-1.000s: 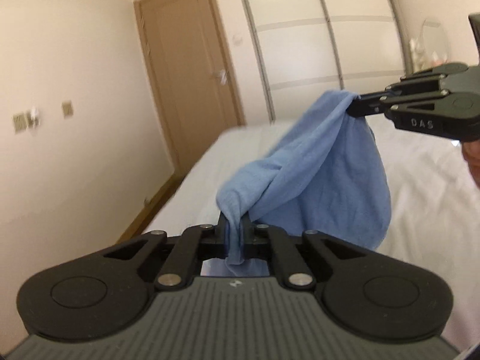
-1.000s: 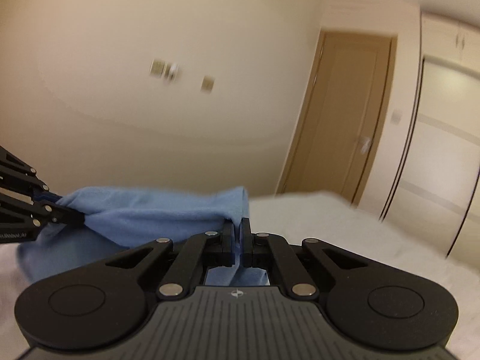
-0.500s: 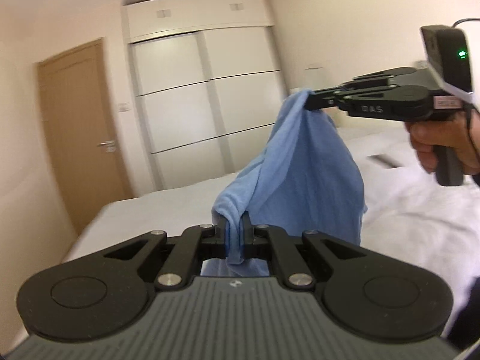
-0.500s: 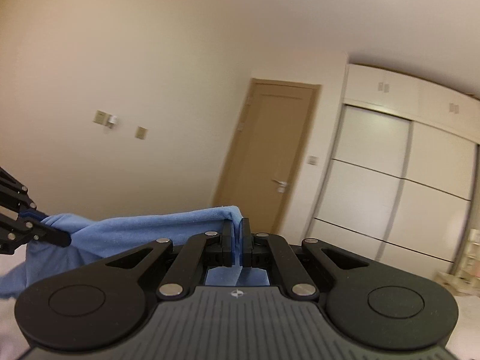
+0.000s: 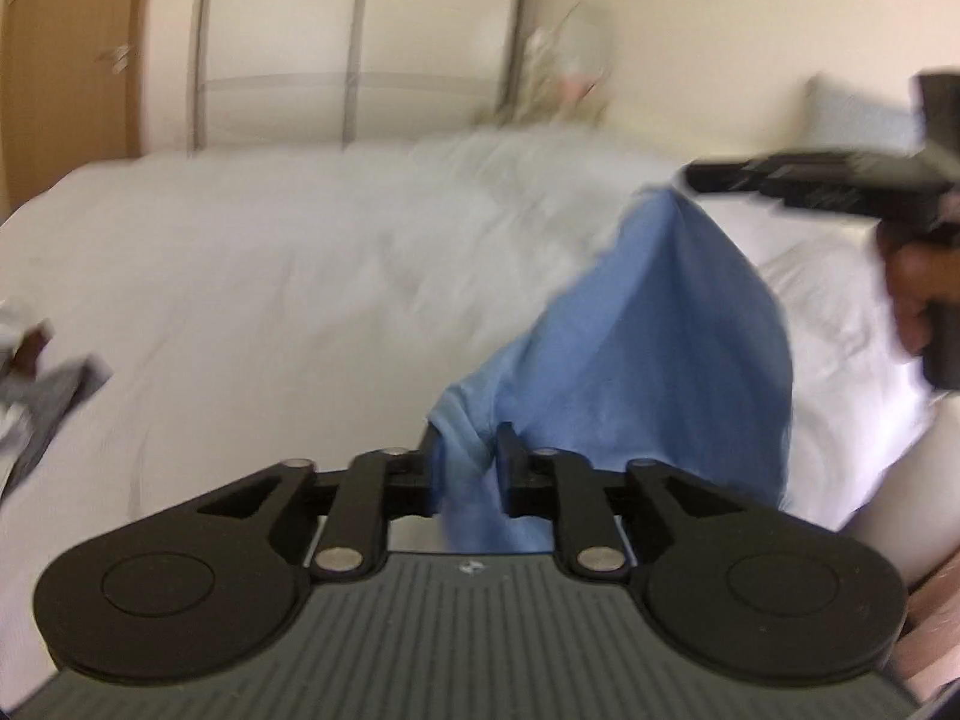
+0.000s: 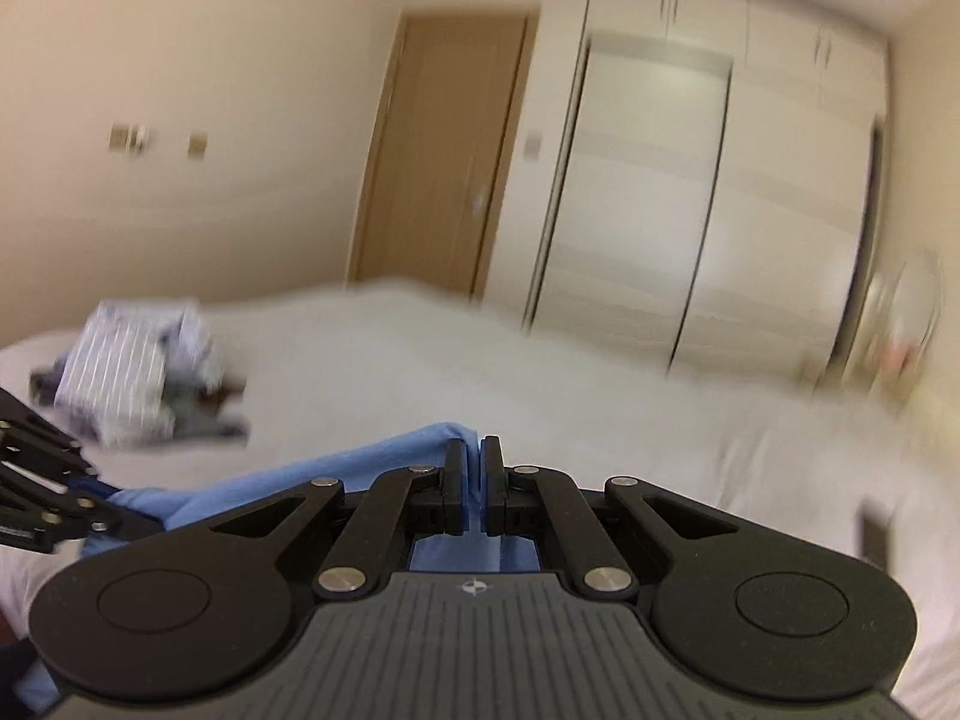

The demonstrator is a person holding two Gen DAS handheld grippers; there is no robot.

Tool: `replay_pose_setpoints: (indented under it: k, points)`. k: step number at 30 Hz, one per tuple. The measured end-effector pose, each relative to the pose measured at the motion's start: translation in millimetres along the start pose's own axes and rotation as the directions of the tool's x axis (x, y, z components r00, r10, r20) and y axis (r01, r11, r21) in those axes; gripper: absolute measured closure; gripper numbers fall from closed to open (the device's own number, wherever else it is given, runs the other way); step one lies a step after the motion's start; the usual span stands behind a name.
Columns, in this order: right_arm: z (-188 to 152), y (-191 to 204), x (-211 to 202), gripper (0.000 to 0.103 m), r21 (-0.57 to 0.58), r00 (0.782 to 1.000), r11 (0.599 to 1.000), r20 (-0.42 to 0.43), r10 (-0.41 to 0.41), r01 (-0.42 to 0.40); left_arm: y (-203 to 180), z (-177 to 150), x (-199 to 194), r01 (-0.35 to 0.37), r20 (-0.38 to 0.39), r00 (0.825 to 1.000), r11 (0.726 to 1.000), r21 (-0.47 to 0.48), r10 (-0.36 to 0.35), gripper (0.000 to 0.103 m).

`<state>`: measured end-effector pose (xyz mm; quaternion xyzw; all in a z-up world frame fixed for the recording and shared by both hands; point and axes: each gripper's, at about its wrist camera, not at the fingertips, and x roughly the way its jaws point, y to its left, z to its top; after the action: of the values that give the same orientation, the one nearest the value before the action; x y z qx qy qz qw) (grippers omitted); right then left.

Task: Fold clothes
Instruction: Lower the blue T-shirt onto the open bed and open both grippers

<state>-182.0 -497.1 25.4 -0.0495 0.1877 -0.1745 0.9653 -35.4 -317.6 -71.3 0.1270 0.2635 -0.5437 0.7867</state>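
Blue shirt, just one, hangs over the white bed between my two claws: my left claw has just been spreading with cloth bunched between its fingers, my right claw pinches the other edge. One striped pile lies beyond.

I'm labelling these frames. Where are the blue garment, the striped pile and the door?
blue garment (image 5: 648,348): left wrist view, middle of the hanging cloth.
striped pile (image 6: 120,372): right wrist view, top folded striped piece.
door (image 6: 444,150): right wrist view, centre of the wooden panel.
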Motion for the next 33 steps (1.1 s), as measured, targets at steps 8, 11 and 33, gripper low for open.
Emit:
replay_pose_setpoints:
  k: [8,11,33]
  points:
    - [-37,-58,-1,0.053,0.191,0.996,0.978,-0.027,-0.083,0.087,34,-9,6,-0.106,-0.046,0.993,0.994,0.029,0.107,0.060]
    - [-70,-73,-18,0.047,0.232,0.991,0.965,-0.067,-0.112,0.125,15,-2,13,0.014,-0.048,0.999,0.997,0.080,-0.010,0.045]
    - [-193,-33,21,0.036,0.235,0.966,0.970,-0.258,0.004,0.059,17,80,36,0.103,-0.003,0.995,0.993,0.052,-0.103,0.099]
